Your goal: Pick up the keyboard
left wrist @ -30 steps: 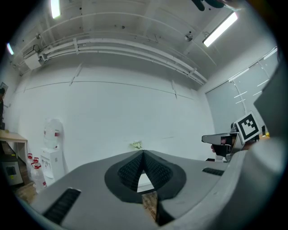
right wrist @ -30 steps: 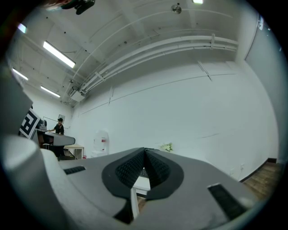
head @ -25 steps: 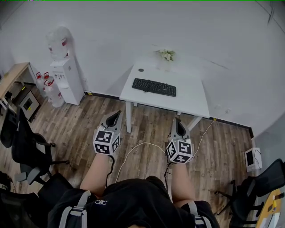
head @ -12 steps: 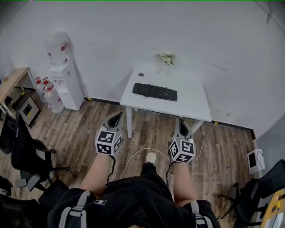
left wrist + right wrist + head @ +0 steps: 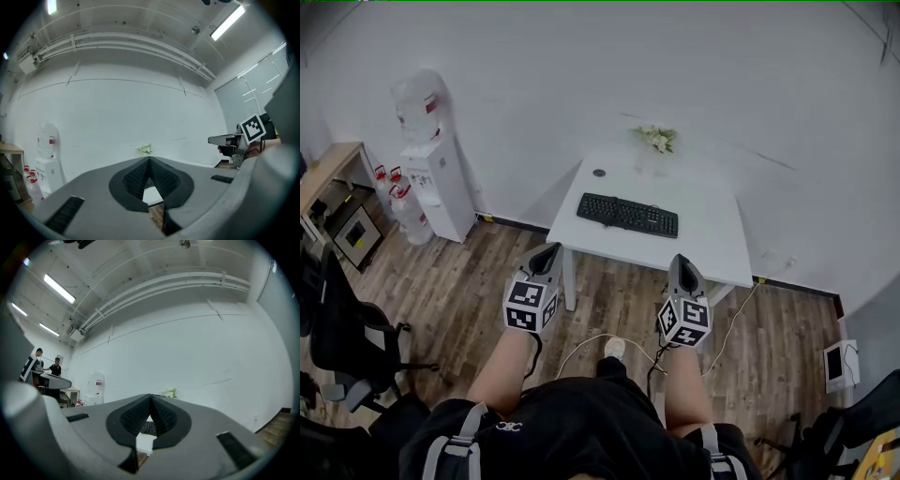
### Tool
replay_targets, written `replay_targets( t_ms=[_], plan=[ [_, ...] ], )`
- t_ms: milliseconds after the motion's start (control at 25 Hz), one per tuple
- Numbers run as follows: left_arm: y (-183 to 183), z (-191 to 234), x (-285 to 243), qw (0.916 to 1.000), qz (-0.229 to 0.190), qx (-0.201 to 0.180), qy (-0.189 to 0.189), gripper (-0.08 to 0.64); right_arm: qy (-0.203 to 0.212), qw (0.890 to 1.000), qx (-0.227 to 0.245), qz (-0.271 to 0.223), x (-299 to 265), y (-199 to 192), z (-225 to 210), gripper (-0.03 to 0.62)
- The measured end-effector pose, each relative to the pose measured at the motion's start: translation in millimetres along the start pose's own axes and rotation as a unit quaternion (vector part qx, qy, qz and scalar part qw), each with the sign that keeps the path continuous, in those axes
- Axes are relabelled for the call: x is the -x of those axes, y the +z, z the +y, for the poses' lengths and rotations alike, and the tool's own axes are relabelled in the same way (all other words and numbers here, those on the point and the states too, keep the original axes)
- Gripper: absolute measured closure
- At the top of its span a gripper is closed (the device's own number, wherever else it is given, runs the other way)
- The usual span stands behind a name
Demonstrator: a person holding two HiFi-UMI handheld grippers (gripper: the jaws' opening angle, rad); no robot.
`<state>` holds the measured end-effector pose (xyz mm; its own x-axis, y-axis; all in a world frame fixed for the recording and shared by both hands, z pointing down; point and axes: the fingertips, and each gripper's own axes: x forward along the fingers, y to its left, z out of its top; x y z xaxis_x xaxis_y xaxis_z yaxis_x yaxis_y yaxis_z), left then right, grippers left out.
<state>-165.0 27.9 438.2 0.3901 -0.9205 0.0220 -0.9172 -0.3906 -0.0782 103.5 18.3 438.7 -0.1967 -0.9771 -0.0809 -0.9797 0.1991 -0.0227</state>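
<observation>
Holding nothing, the left tongs [image 5: 547,251] and the right tongs [image 5: 680,264] both have their jaws pressed fully together. Each points level toward the white counter [image 5: 717,246] from short of its near edge, above the wooden floor. The keyboard [image 5: 627,215] lies flat on the counter, left of centre, its long side roughly parallel to the near edge and well apart from both tongs. A small bunch of flowers [image 5: 656,139] stands at the back of the counter by the wall. The main risk from here is probably in the approach: jaws that arrive closed would only nudge the keyboard and slide it toward the wall or the flowers. A grip at one end alone could let the long body tip and swing. A white cable [image 5: 581,339] looping on the floor by the person's feet could catch a step
</observation>
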Motion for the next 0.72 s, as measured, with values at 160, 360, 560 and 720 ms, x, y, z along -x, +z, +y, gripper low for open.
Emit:
replay_targets(
  t_ms=[160, 360, 560, 720],
  plan=[
    [-7.9, 7.0, -50.7, 1.0000, 0.007, -0.002, -0.001, 0.551, 0.000, 1.000, -0.012, 0.002, -48.7, -11.1, -20.6, 0.589],
    [-21.2, 17.6, -111.4, 0.9996, 0.025, 0.010, -0.001, 0.551, 0.003, 1.000, -0.021, 0.019, -104.6, -28.4, -41.3, 0.589],
    [-29.3, 27.1, -164.5, 0.9988, 0.045, 0.018, -0.002, 0.551, 0.007, 0.999, -0.018, 0.040, -150.5, -39.7, -58.4, 0.589],
    [-33.0, 30.3, -207.7, 0.9979, 0.060, 0.025, -0.003, 0.551, 0.006, 0.998, -0.020, 0.055, -184.6, -44.9, -81.2, 0.589]
  ],
)
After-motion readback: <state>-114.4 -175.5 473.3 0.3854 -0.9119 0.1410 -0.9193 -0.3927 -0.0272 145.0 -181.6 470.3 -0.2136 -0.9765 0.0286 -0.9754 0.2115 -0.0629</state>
